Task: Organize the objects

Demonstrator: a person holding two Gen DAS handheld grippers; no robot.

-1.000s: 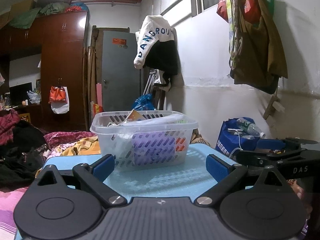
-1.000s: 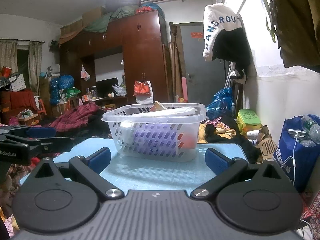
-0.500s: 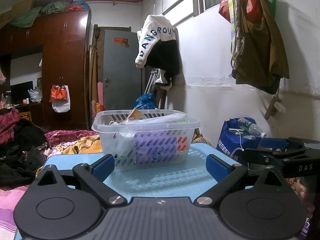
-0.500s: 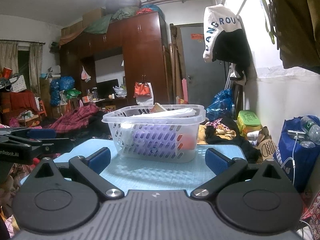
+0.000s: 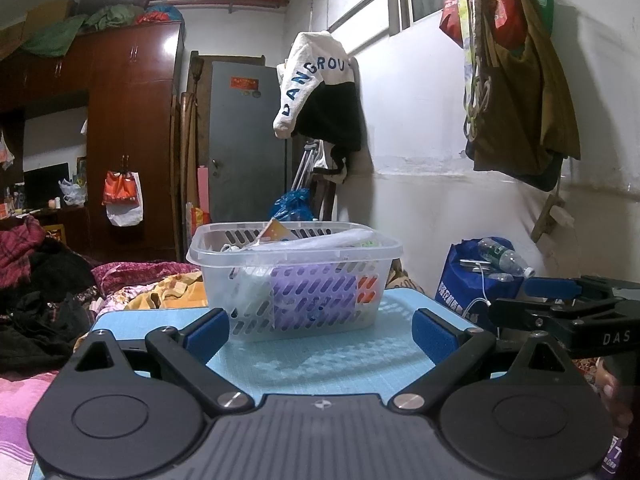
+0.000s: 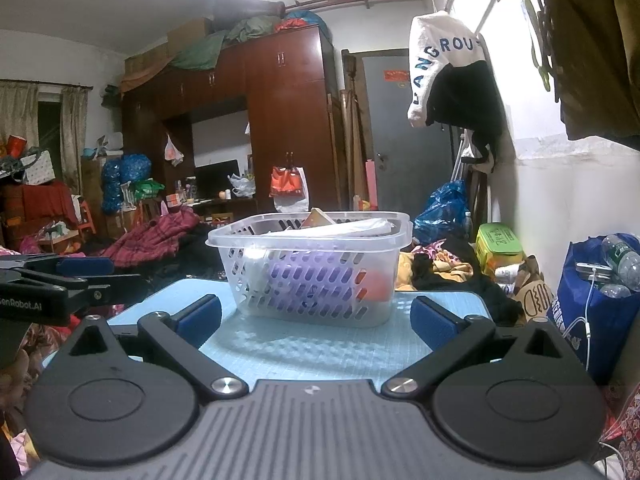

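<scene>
Left tool [image 5: 318, 330] and right tool [image 6: 316, 318], both spread and holding nothing, face the filled basket [image 5: 294, 276] just ahead on the bench [image 5: 320, 354].

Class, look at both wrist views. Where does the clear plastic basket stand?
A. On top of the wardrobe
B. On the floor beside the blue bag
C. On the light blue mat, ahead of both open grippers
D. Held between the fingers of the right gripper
C: the basket rests on the light blue mat, with the left gripper and the right gripper both open and short of it, holding nothing.
</scene>
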